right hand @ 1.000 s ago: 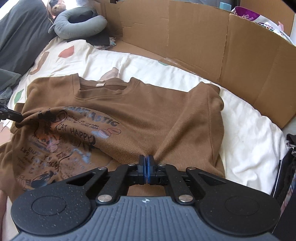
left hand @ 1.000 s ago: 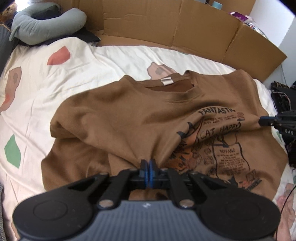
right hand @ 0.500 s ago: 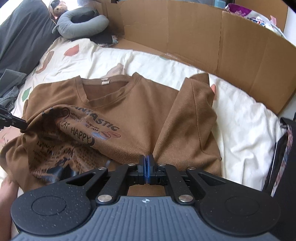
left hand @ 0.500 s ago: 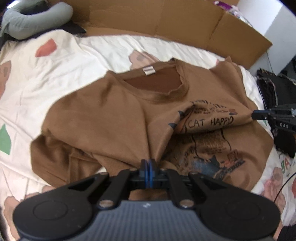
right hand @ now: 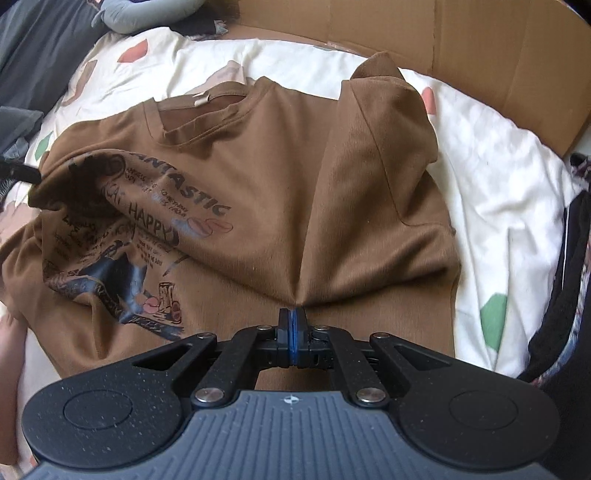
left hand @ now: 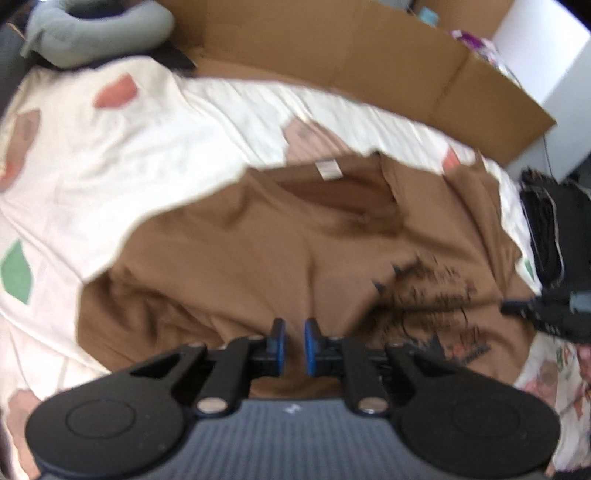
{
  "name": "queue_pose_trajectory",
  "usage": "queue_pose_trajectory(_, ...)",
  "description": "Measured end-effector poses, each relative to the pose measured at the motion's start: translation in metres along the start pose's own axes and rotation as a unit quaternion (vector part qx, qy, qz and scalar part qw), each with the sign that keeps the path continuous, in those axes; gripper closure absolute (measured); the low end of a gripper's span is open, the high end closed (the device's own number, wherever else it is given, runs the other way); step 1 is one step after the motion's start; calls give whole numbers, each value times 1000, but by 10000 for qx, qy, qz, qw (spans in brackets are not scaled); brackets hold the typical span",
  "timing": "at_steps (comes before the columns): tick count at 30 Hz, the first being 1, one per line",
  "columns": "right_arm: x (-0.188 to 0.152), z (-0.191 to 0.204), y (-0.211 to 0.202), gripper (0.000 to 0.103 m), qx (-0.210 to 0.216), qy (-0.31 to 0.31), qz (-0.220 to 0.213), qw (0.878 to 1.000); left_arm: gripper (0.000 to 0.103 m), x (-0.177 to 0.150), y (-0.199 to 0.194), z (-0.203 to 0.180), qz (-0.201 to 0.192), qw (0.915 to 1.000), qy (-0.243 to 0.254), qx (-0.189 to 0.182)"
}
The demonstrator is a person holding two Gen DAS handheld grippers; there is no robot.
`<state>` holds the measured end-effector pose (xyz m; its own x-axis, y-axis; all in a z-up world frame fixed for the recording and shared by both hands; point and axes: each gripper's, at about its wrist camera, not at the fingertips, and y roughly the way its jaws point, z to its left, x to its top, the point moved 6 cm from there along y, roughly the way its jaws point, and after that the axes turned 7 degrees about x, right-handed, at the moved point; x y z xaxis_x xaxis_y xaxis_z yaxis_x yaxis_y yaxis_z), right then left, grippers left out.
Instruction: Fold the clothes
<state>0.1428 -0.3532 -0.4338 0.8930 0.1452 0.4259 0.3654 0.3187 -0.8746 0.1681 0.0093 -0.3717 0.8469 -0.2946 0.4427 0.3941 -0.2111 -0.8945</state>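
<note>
1. Brown cotton T-shirt (right hand: 280, 192) with dark printed lettering lies crumpled on the bed's white sheet (right hand: 491, 177) with coloured patches; neckline toward the brown cardboard wall (right hand: 480, 44).
2. Right tool (right hand: 291, 330): blue pads pressed together, pinching a fold of the shirt; creases fan out from the pinch.
3. Left tool (left hand: 293, 347): jaws opening, a narrow gap between the pads, no cloth gripped, shirt just beyond.
4. Left view blurred.
5. Grey neck pillow (left hand: 92, 33) at the far corner.
</note>
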Motion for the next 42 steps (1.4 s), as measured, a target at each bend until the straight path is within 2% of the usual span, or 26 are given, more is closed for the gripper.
queue_pose_trajectory(4,7,-2,-15,103,-5,49,-208,9998,79,14,-3,14,-206,9992,-157,294)
queue_pose_trajectory(7,21,-9,-30,102,-36,132,-544,9984,60,23,-6,25,-432,9974,-175,559)
queue_pose_trajectory(8,28,-14,-33,102,-29,207,-680,9975,56,24,-6,30,-491,9964,-163,672)
queue_pose_trajectory(12,60,-27,-39,97,-127,200,-1040,9943,50,29,-2,54,-582,9928,-381,976)
queue_pose_trajectory(14,77,-33,-37,71,-232,152,-1155,9929,47,29,2,68,-603,9903,-552,1122)
queue_pose_trajectory(15,86,-35,-37,64,-259,135,-1237,9919,47,29,5,74,-614,9890,-624,1193)
queue_pose_trajectory(16,95,-38,-36,62,-287,118,-1318,9908,47,29,7,81,-595,9878,-725,1245)
queue_pose_trajectory(22,143,-50,-19,62,-514,69,-1502,9873,43,22,14,114,-490,9807,-1298,1375)
queue_pose_trajectory(25,158,-60,-9,62,-608,123,-1419,9879,39,18,17,123,-444,9794,-1365,1421)
queue_pose_trajectory(29,168,-74,9,60,-621,452,-1230,9894,39,13,19,130,-343,9784,-1469,1414)
queue_pose_trajectory(33,166,-79,24,63,-577,603,-1049,9910,38,11,21,132,-360,9782,-1584,1296)
queue_pose_trajectory(34,165,-78,23,85,-613,555,-1074,9908,38,10,22,131,-356,9783,-1590,1281)
queue_pose_trajectory(35,164,-78,20,100,-676,528,-1102,9902,38,10,23,130,-362,9784,-1585,1275)
queue_pose_trajectory(42,145,-69,-23,100,-640,469,-1308,9882,38,21,22,123,-533,9791,-1504,1259)
